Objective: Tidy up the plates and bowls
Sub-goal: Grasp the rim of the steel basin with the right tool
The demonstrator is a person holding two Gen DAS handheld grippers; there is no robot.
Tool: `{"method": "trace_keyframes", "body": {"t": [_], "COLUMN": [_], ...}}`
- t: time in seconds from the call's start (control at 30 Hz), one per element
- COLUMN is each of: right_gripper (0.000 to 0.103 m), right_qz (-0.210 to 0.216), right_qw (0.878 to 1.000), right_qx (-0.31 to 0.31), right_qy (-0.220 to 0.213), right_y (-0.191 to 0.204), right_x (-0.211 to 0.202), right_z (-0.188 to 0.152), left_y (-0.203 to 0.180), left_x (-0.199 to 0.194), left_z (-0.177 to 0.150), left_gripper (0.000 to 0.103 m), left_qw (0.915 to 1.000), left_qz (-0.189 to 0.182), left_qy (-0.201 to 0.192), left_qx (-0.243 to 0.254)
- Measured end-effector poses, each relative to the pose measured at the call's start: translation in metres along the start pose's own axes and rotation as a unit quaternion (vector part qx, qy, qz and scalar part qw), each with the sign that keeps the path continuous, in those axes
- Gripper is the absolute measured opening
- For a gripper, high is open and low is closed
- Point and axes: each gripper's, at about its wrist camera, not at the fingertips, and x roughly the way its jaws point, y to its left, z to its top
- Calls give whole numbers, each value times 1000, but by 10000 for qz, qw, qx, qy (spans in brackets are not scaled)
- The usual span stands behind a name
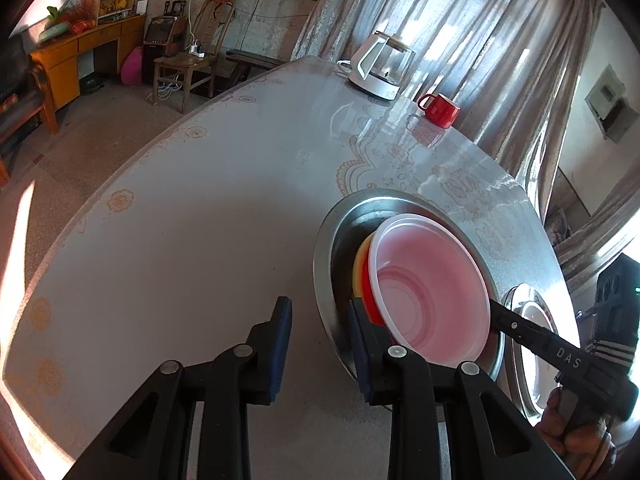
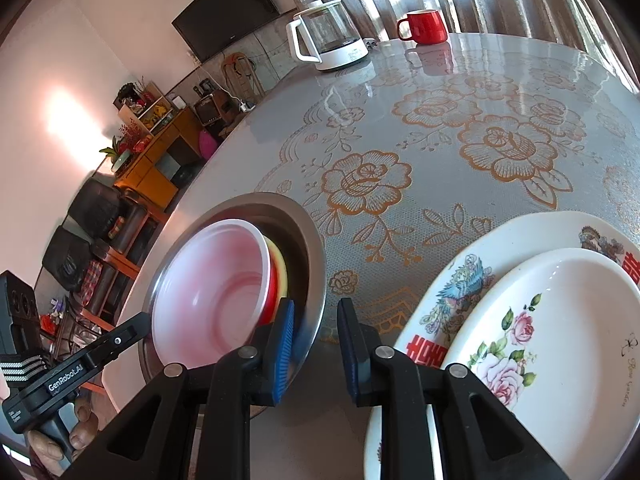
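A steel bowl [image 1: 332, 236] holds a stack of plastic bowls: a pink-white one [image 1: 432, 280] on top, red [image 1: 366, 300] and yellow [image 1: 357, 264] ones under it. The stack also shows in the right wrist view [image 2: 216, 284]. My left gripper [image 1: 318, 350] is open and empty, its right finger at the steel bowl's near rim. My right gripper [image 2: 316, 354] is open and empty, between the steel bowl [image 2: 316, 248] and two stacked white floral plates [image 2: 560, 320]. The plates' rim shows in the left wrist view [image 1: 524, 344].
A white glass kettle [image 1: 380, 66] and a red mug [image 1: 440, 109] stand at the round table's far edge, in front of curtains. The table [image 1: 200, 220] carries a floral cloth. Chairs and a wooden cabinet [image 1: 76, 56] stand beyond the table.
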Motion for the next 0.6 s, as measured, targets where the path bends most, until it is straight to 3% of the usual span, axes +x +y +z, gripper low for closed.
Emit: {"method": "trace_keyframes", "body": {"t": [0.2,0.6], "right_gripper": [22,21], "right_qz": [-45,-133], "right_qw": [9999,9996], "right_qx": [-102,-226], "right_qy": [99,126], "right_y": [4,8], "right_x": [6,10], "right_z": [1,3], "left_y": [7,3], "left_x": [9,5], "left_z": [2,-4], "left_gripper": [29,25], "left_qw": [9995,9996], "left_qz": [-233,-207], "left_qy": [106,-158], "left_qx": [-189,125]}}
